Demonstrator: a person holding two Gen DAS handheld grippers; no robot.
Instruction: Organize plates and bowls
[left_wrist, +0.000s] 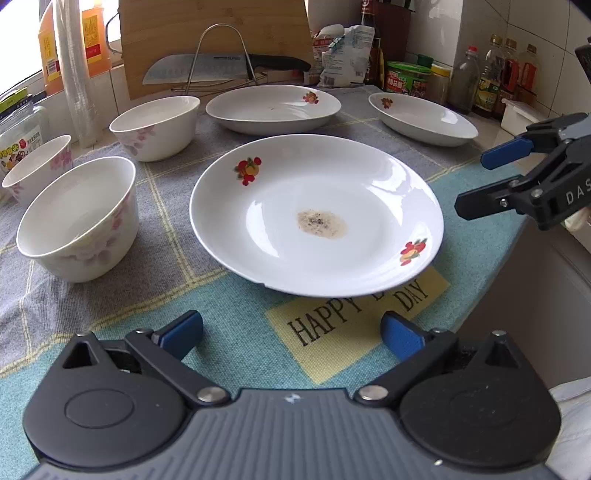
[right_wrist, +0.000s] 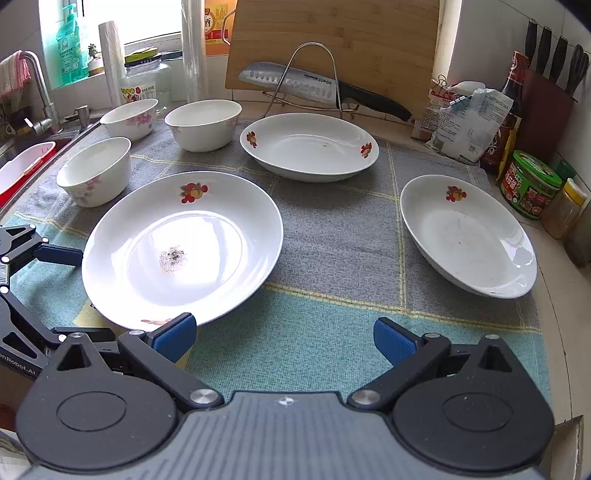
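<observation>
Three white plates with fruit prints lie on the cloth. The nearest plate (left_wrist: 317, 218) (right_wrist: 181, 247) has a brown stain in its middle. A second plate (left_wrist: 273, 108) (right_wrist: 308, 146) sits at the back and a third plate (left_wrist: 421, 118) (right_wrist: 467, 236) at the right. Three white bowls with pink flowers stand at the left: near bowl (left_wrist: 77, 218) (right_wrist: 94, 171), middle bowl (left_wrist: 157, 127) (right_wrist: 203, 123), far bowl (left_wrist: 37, 171) (right_wrist: 129, 118). My left gripper (left_wrist: 291, 334) is open just in front of the stained plate. My right gripper (right_wrist: 284, 338) (left_wrist: 476, 182) is open to the right of that plate, holding nothing.
A bamboo cutting board (right_wrist: 332, 44) and a knife (right_wrist: 317, 86) on a wire rack (right_wrist: 314, 74) stand behind the plates. Bottles and jars (right_wrist: 528, 184) line the right wall. A sink with a red basin (right_wrist: 26, 166) lies left. The counter edge (left_wrist: 517, 266) runs close at the right.
</observation>
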